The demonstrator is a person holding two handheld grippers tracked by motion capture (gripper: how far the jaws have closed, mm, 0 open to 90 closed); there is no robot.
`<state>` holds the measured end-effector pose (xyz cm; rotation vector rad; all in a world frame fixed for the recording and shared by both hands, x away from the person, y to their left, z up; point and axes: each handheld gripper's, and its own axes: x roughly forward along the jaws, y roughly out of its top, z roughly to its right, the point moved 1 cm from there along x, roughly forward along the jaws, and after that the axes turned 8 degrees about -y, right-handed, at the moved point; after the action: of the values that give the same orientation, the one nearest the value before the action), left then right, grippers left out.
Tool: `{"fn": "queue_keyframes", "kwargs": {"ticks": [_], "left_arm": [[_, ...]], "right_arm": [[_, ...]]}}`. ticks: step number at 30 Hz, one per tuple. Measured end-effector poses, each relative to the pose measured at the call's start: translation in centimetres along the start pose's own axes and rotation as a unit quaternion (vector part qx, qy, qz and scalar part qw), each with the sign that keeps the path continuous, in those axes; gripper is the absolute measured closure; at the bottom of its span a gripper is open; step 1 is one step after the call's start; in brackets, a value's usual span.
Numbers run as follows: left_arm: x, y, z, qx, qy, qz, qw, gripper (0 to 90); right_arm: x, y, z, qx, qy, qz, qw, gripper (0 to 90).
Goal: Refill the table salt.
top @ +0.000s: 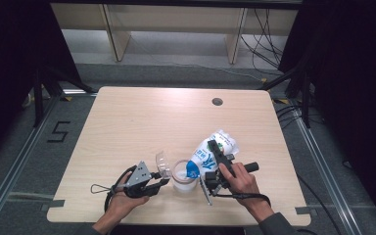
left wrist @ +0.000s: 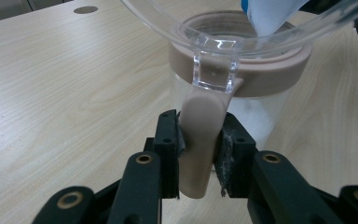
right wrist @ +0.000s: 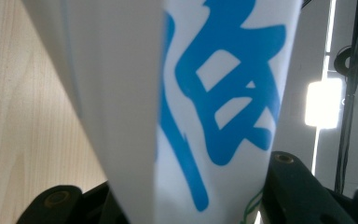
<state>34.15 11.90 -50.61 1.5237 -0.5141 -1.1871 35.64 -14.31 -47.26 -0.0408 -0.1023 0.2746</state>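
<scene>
Forearms and hands come in nearest the high camera. The left gripper [top: 160, 182] reaches toward a clear jar [top: 184, 177] just ahead of its tips, with the open clear lid [top: 163, 162] tipped up beside it. The right gripper [top: 214, 157] holds a white and blue pouch [top: 214, 150] slanted down, its lower corner over the jar's mouth, seemingly to pour the contents in while the other hand keeps the jar from shifting on the bench [top: 142, 122].

From the left gripper view, the jaws are closed on the pink tab [left wrist: 199, 140] that hangs from the jar's pink collar [left wrist: 261, 74]. That hold steadies the jar, and the lid's rim [left wrist: 177, 28] arches just above. The pouch's corner [left wrist: 270, 14] dips into the opening beyond.

From the right gripper view, the pouch [right wrist: 205, 107] sits between the jaws, clamped around its middle, so tilting the hand tilts the spout.
</scene>
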Motion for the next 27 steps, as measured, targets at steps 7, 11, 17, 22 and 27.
{"fn": "queue_keyframes", "kwargs": {"ticks": [7,11,17,22,27], "left_arm": [[-0.02,0.01,-0.04,0.002,0.001,-0.002,1.0000,71.7],[0.00,0.00,0.00,0.000,0.000,0.000,1.0000,71.7],[-0.03,0.01,-0.01,0.001,0.001,0.000,1.0000,71.7],[-0.01,0.00,0.01,0.001,0.000,0.000,1.0000,71.7],[-0.02,0.01,0.01,0.001,0.001,0.000,1.0000,71.7]], "right_arm": [[0.11,0.02,0.20,-0.014,-0.001,0.006,0.9999,66.7],[0.09,0.01,0.21,-0.014,-0.001,0.006,0.9999,66.8],[0.04,0.00,0.10,-0.005,0.000,0.001,1.0000,66.9],[0.04,0.00,0.10,-0.005,0.000,0.002,1.0000,67.0],[0.03,-0.01,0.11,-0.006,-0.001,0.002,1.0000,67.2]]}}
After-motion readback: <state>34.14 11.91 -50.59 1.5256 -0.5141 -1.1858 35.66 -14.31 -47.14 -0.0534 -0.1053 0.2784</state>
